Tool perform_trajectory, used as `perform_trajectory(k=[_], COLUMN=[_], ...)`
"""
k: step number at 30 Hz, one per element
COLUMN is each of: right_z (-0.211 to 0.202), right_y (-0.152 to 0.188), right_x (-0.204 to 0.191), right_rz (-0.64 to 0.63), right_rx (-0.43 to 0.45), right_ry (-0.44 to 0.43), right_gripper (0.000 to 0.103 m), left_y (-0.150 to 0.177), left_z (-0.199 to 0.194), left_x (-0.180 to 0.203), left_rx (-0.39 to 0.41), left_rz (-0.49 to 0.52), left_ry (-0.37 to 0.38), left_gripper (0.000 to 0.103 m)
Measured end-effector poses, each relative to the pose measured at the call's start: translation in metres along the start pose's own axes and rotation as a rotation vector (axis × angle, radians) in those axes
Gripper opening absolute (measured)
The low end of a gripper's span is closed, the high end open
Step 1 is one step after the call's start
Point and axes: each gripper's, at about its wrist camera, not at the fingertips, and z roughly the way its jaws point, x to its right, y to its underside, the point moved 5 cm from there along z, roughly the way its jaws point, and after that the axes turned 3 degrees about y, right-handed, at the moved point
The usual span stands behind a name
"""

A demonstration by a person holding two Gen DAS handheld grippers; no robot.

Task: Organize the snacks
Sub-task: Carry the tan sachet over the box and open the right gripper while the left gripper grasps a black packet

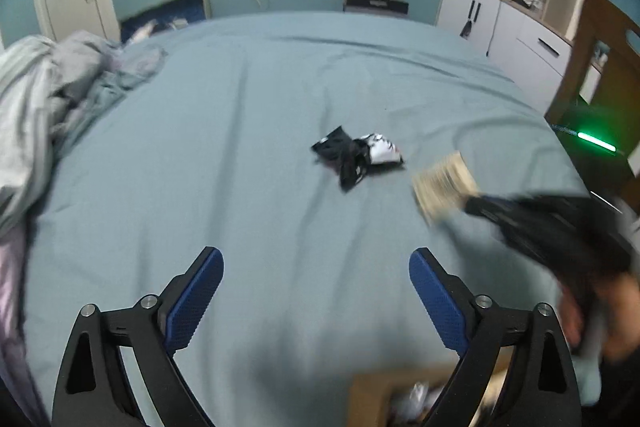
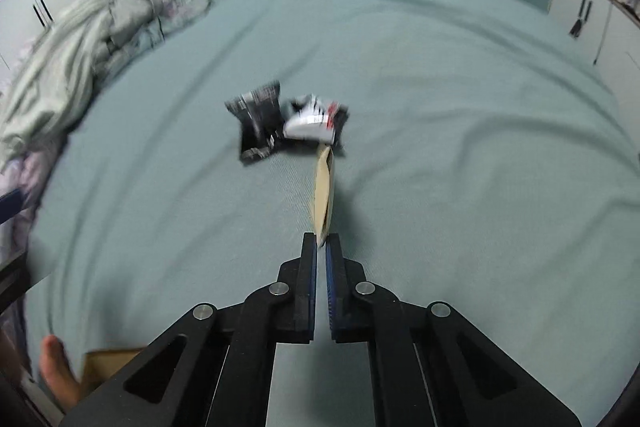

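A black snack packet (image 1: pixel 340 155) (image 2: pixel 258 127) and a white one (image 1: pixel 382 151) (image 2: pixel 310 121) lie touching each other in the middle of the blue-green bed sheet (image 1: pixel 224 155). My right gripper (image 2: pixel 320 239) (image 1: pixel 472 205) is shut on a flat tan packet (image 2: pixel 323 195) (image 1: pixel 444 187), held edge-on just short of the white packet. The left gripper (image 1: pixel 316 255) hangs open over bare sheet nearer than the packets, with nothing between its blue pads (image 1: pixel 200 299).
An open cardboard box (image 1: pixel 372 395) (image 2: pixel 108 363) with wrappers inside sits at the near edge under the left gripper. Crumpled grey bedding (image 1: pixel 48 99) (image 2: pixel 80 39) fills the left side. White cabinets (image 1: pixel 500 23) stand at the right. A person's hand (image 1: pixel 612 307) holds the right gripper.
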Motion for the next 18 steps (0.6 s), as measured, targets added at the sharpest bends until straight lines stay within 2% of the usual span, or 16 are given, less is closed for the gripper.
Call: perform_trajectory(k=[3, 5, 7, 11, 15, 16, 17, 18], right_z=[-0.050, -0.082, -0.104, -0.105, -0.074, -0.065, -0.058, -0.056], right_y=[0.014, 0.038, 0.061, 0.098, 0.110, 0.113, 0.114, 0.117], right_x=[0.003, 0.000, 0.000, 0.021, 0.047, 0.053, 0.055, 0.056], right_rz=[0.076, 0.140, 0.164, 0.278, 0.443, 0.492, 0.521, 0.536], right_rx=[0.047, 0.063, 0.085, 0.056, -0.074, -0.099, -0.119, -0.139], right_ry=[-0.019, -0.056, -0.063, -0.089, -0.026, -0.046, -0.062, -0.056], right_gripper=[0.000, 0.000, 0.000, 0.000, 0.000, 0.000, 0.000, 0.000], left_y=[-0.030, -0.049, -0.064, -0.076, -0.078, -0.078, -0.078, -0.080], left_z=[0.051, 0.081, 0.110, 0.153, 0.180, 0.184, 0.185, 0.184], left_x=[0.009, 0.011, 0.010, 0.007, 0.002, 0.001, 0.000, -0.001], left_rx=[-0.082, -0.105, -0.136, -0.202, -0.258, -0.257, -0.253, -0.242], left_rz=[-0.013, -0.034, -0.078, -0.178, -0.207, -0.222, -0.244, -0.255], left_ry=[-0.004, -0.035, -0.034, -0.019, -0.045, -0.022, 0.013, 0.019], left_gripper=[0.096, 0.096, 0.096, 0.096, 0.094, 0.090, 0.078, 0.053])
